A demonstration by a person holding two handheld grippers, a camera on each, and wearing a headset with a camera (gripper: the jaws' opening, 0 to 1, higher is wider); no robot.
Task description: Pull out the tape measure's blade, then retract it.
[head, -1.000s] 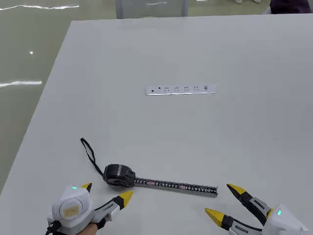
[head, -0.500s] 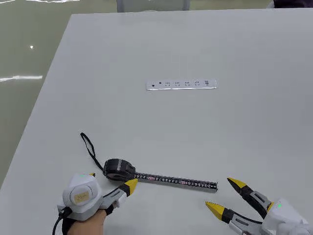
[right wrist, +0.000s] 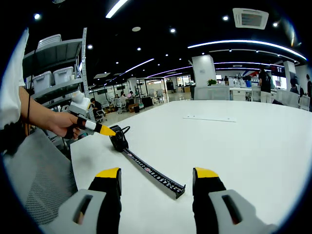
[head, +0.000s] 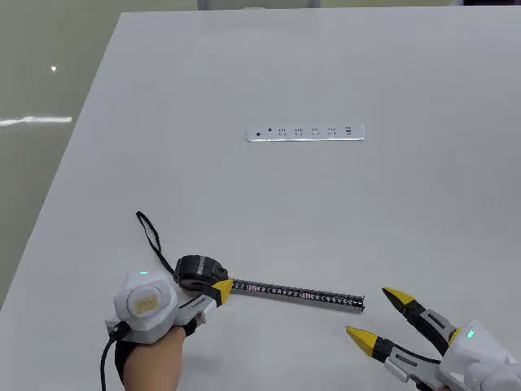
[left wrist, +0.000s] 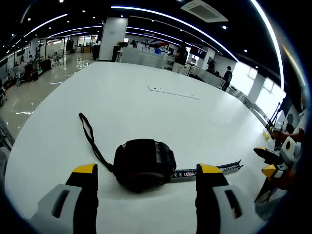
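My left gripper (left wrist: 147, 170) is open and holds nothing; the tape measure (head: 199, 271) lies straight ahead, just beyond the tips and between their lines, so this hand is much the nearer. It is a black, chunky case on the white table (head: 326, 212), wrist strap (head: 151, 240) trailing away beyond it. Its blade (head: 297, 295) lies pulled out flat, long axis running toward my right gripper (head: 378, 314), likewise open and empty, the hook end near those tips
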